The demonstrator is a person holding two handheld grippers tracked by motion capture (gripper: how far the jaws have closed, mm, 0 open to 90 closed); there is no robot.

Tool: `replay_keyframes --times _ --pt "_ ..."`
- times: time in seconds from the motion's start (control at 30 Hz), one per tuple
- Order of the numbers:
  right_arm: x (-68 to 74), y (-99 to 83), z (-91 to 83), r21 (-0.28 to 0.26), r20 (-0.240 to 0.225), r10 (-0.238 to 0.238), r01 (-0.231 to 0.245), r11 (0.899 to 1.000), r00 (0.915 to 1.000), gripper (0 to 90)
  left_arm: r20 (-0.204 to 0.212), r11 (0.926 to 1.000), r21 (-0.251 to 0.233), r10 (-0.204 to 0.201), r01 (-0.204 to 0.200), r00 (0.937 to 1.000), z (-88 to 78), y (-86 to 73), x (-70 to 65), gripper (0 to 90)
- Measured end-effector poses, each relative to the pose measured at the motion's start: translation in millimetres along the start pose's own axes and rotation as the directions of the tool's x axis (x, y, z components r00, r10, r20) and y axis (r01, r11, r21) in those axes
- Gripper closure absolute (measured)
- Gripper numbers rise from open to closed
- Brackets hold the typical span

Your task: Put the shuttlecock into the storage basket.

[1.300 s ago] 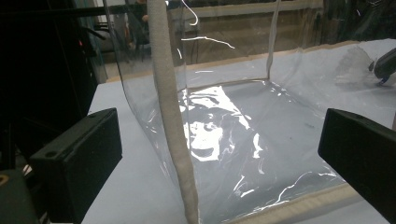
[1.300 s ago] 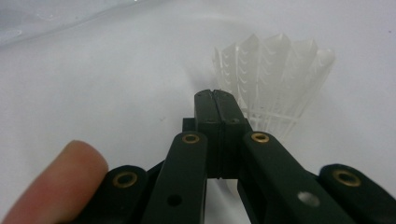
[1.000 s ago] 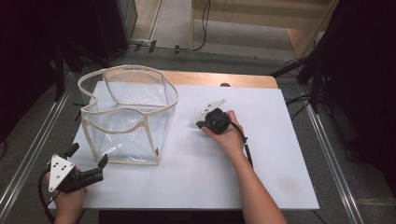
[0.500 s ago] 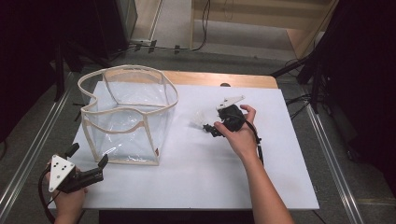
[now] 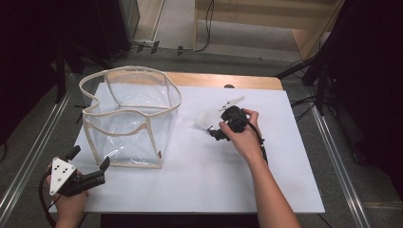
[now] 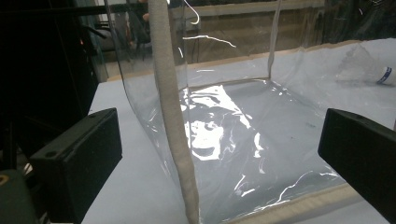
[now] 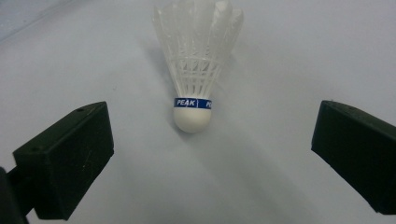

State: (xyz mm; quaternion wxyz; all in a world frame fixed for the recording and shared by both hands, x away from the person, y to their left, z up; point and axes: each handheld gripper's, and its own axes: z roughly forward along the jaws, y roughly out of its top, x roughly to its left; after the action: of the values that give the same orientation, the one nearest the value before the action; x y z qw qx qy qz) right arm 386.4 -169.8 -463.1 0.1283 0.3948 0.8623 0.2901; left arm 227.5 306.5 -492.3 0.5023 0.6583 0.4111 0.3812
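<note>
Over on the white worktop (image 5: pixel 199 190), a clear plastic bag (image 5: pixel 130 118) with beige fabric trim stands open at the left half, its soft rim sagging in places. Just to its right lies a white shuttlecock (image 5: pixel 205 120) on its side, apart from the bag, its cork tip with a blue band marked PEAK pointing toward the right gripper (image 5: pixel 216 134). That gripper is held in the person's right hand (image 5: pixel 242 137) near the middle of the worktop, and in the right gripper view its jaws are spread wide on either side of the shuttlecock (image 7: pixel 196 70), not touching it. Down at the near left corner, the left gripper (image 5: pixel 92 164) sits in the left hand (image 5: pixel 71 204), its jaws also spread apart, aimed at the bag's near corner; in the left gripper view the bag's trimmed corner seam (image 6: pixel 170 116) rises between them.
</note>
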Motion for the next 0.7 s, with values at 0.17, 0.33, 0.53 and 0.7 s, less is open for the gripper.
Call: replay_keyframes --times 0.17,0.33,0.53,0.7 --pt "2.6 2.0 8.4 0.013 -0.024 0.004 -0.004 1.000 0.9997 0.0 0.000 1.0000 0.000 -0.001 0.001 1.0000 0.0 0.0 0.2 0.3" --pt "2.3 1.8 18.8 0.052 -0.033 0.024 -0.022 0.998 0.9992 0.0 0.001 1.0000 0.001 0.000 0.000 1.0000 -0.2 0.0 0.3 0.3" --pt "4.4 2.5 24.8 0.069 -0.030 0.027 -0.025 0.997 0.9992 5.8 -0.001 1.0000 0.001 0.000 0.000 1.0000 -0.1 0.0 0.1 0.3" --pt "6.5 3.6 30.2 0.079 -0.031 0.023 -0.020 0.997 0.9992 8.9 0.000 1.0000 0.000 -0.001 0.001 1.0000 -0.3 0.1 0.3 0.3"
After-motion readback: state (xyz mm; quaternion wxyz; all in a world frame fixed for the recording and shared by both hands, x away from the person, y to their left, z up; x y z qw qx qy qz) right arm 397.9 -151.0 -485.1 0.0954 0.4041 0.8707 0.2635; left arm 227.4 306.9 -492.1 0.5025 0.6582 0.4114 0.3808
